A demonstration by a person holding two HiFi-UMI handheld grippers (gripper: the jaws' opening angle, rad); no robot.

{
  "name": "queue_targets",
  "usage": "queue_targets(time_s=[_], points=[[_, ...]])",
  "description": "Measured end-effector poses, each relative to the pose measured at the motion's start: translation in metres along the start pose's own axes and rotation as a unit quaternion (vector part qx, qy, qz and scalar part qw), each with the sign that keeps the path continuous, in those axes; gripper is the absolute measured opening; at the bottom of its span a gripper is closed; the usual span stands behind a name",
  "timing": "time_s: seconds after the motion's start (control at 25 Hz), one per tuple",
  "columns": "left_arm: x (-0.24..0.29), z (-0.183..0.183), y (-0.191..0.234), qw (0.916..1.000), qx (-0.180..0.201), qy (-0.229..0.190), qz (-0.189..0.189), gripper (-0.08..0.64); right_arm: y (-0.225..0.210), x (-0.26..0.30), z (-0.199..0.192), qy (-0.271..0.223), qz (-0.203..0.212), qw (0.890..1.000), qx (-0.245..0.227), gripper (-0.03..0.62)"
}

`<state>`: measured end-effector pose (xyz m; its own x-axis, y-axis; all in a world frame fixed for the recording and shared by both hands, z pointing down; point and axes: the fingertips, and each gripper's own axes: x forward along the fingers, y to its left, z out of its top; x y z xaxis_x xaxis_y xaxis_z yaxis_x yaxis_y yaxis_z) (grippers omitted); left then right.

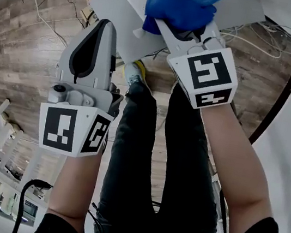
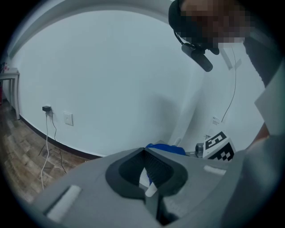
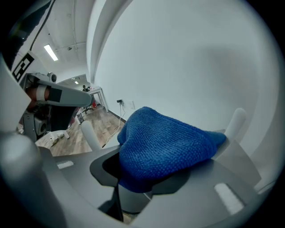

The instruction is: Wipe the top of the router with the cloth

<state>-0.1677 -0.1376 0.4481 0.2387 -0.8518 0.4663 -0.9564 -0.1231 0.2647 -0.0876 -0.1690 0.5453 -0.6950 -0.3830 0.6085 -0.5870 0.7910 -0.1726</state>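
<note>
Right tool clamped on blue cloth; cloth bunched over white router. Left tool jaws together, empty, near router. Judged: wiping step in hand. Next: drag cloth flat across router top with light downward pressure.

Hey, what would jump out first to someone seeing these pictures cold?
The bright blue cloth, bunched in the shut jaws of the right gripper at the top of the head view, against the white router. Next, the left gripper at upper left, apparently closed on the router's edge.
</note>
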Motion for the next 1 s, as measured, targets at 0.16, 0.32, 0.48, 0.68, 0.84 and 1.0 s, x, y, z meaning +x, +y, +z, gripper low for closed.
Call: queue_targets(time_s=[0.16, 0.32, 0.48, 0.68, 0.84, 1.0], points=[[-0.014, -0.001, 0.002, 0.9999, -0.006, -0.006, 0.008, 0.000, 0.017, -0.003, 0.006, -0.008, 0.009, 1.000, -0.004, 0.169], [-0.033, 0.017, -0.004, 0.9998, 0.002, -0.019, 0.005, 0.000, 0.026, -0.028, 0.034, -0.028, -0.011, 0.999, -0.011, 0.169], [-0.053, 0.050, -0.021, 0.9991, 0.016, -0.035, -0.017, 0.000, 0.042, -0.073, 0.077, -0.051, -0.046, 0.998, -0.010, 0.169], [-0.081, 0.088, -0.068, 0.9954, 0.040, -0.048, -0.073, 0.000, 0.060, -0.149, 0.130, -0.097, -0.106, 0.990, 0.005, 0.169], [-0.121, 0.101, -0.106, 0.9901, 0.060, -0.068, -0.107, 0.000, 0.083, -0.215, 0.144, -0.119, -0.167, 0.979, 0.010, 0.169], [-0.193, 0.109, -0.128, 0.9907, 0.046, -0.085, -0.095, 0.000, 0.118, -0.285, 0.146, -0.133, -0.212, 0.968, 0.005, 0.169]])
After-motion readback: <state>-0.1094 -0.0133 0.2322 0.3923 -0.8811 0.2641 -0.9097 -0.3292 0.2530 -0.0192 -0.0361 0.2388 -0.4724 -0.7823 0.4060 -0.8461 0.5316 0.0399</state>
